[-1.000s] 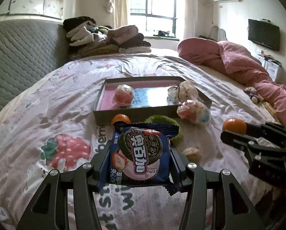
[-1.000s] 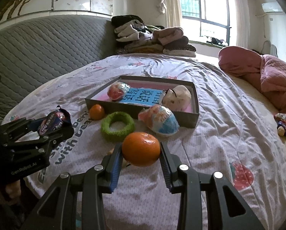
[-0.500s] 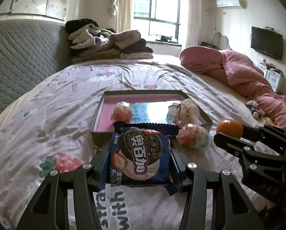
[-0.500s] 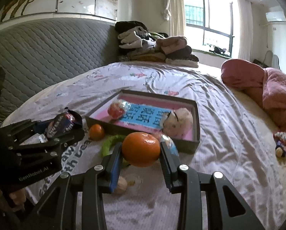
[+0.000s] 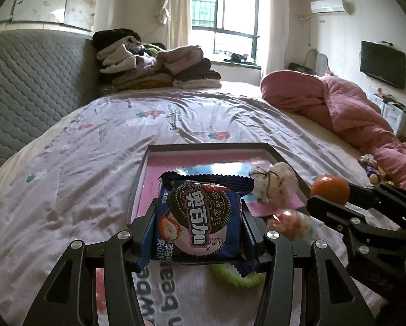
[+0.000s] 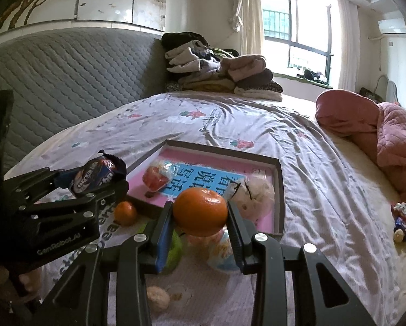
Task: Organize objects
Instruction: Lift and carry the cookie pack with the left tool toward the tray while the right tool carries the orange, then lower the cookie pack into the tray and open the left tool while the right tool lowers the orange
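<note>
Orange fruits [image 6: 200, 212]: two; trays [image 6: 280, 190]: one

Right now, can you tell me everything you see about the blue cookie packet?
The cookie packet is a shiny blue plastic wrapper with crimped, zigzag ends. Its front shows a dark round sandwich cookie, a strawberry, pink cream and white Chinese letters. It looks sealed and puffy. It is held upright, its front to the camera, in the left claw, whose fingers press its two sides. It hangs in the air above the bedsheet, in front of the shallow box, touching only the claw.
</note>
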`<state>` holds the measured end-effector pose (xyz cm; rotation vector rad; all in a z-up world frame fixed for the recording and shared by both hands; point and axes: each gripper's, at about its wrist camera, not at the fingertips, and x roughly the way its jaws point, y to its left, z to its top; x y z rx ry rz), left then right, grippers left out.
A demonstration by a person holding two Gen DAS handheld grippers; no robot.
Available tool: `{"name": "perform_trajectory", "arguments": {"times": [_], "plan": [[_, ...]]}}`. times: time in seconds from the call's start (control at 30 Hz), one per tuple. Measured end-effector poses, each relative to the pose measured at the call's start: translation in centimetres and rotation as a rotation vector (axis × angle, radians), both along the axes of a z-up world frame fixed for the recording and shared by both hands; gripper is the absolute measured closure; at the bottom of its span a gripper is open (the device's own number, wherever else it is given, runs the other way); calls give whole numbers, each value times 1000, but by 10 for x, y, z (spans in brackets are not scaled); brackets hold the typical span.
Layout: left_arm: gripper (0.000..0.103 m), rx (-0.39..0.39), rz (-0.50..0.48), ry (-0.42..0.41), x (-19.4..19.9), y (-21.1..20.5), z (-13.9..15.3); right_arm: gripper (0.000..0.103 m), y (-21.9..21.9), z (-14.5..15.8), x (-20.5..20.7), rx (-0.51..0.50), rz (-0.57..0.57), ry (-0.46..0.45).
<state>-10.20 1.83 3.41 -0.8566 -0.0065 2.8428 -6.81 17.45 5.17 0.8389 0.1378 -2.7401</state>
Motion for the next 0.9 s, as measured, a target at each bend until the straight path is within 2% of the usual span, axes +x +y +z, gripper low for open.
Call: {"name": "perform_trajectory", "arguments": {"times": [0.17, 0.3, 0.63, 0.9], "plan": [[49, -24, -8, -22, -27, 5, -4, 65, 2, -1, -19, 6, -3, 0], [48, -6, -19, -62, -47, 10, -11, 65, 4, -7, -34, 19, -10, -9], [49, -17, -18, -102, -77, 24, -27, 65, 12, -29, -61, 29, -32, -61], [48, -65, -38, -168, -100, 39, -47, 65, 14, -48, -81, 16, -32, -131]]}}
